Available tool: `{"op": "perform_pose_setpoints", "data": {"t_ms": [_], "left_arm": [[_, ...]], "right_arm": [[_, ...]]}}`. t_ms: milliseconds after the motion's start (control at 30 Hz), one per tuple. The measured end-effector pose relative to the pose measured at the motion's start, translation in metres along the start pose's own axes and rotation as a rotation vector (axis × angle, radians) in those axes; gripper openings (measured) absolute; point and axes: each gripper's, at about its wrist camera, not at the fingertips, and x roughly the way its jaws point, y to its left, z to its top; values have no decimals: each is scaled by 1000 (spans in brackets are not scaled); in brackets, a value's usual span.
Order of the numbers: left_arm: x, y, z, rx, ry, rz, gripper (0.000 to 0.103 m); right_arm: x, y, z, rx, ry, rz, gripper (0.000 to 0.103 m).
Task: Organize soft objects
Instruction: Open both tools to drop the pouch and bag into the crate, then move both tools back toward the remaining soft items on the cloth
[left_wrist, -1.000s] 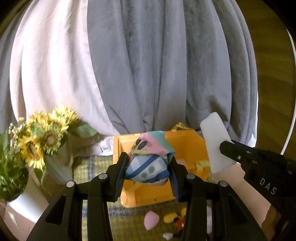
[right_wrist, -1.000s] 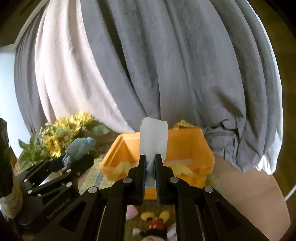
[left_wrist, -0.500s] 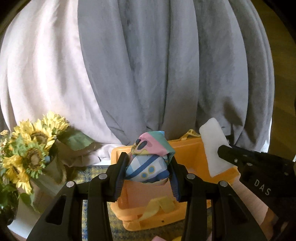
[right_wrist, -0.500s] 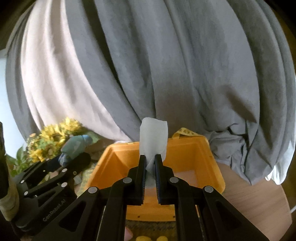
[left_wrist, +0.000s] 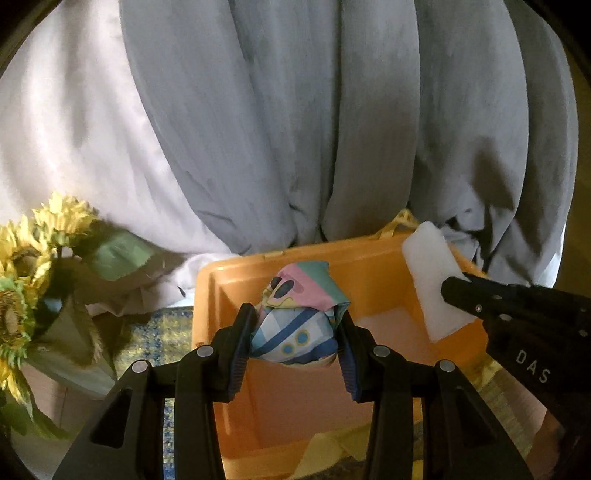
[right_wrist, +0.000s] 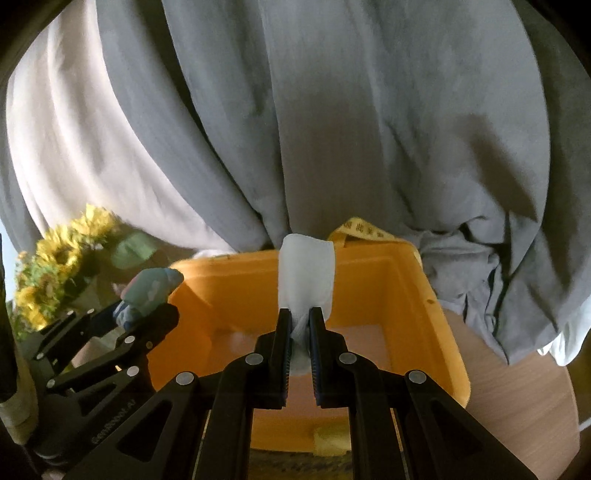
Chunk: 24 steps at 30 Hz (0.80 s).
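- While both grippers hang over the orange bin (left_wrist: 373, 266), the left gripper (left_wrist: 295, 332) is clenched on a pastel printed soft pouch (left_wrist: 299, 317), held above the bin's open interior.
- Clamped nearly closed, the right gripper (right_wrist: 300, 332) pinches a white cloth (right_wrist: 306, 273), which stands upright above the bin's far wall.
- Sunflowers (left_wrist: 33, 251) sit left of the bin.
- Grey curtains (left_wrist: 332, 110) hang behind it.

Ahead of me: grey curtain (left_wrist: 280, 122) beside a white one (left_wrist: 66, 122), sunflowers (right_wrist: 62, 258) at left, wooden tabletop (right_wrist: 517, 376) at right.
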Motion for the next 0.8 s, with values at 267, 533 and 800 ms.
{"op": "perform_pose_setpoints", "data": {"t_ms": [267, 533, 800], "left_arm": [[27, 0, -10, 4, 88, -16, 61], [16, 0, -12, 7, 69, 12, 80], [-27, -1, -8, -10, -18, 7, 87]], "right_arm": [[26, -8, -5, 7, 74, -33, 20], [25, -17, -6, 26, 76, -79, 54], [-11, -19, -4, 33, 5, -140, 66]]}}
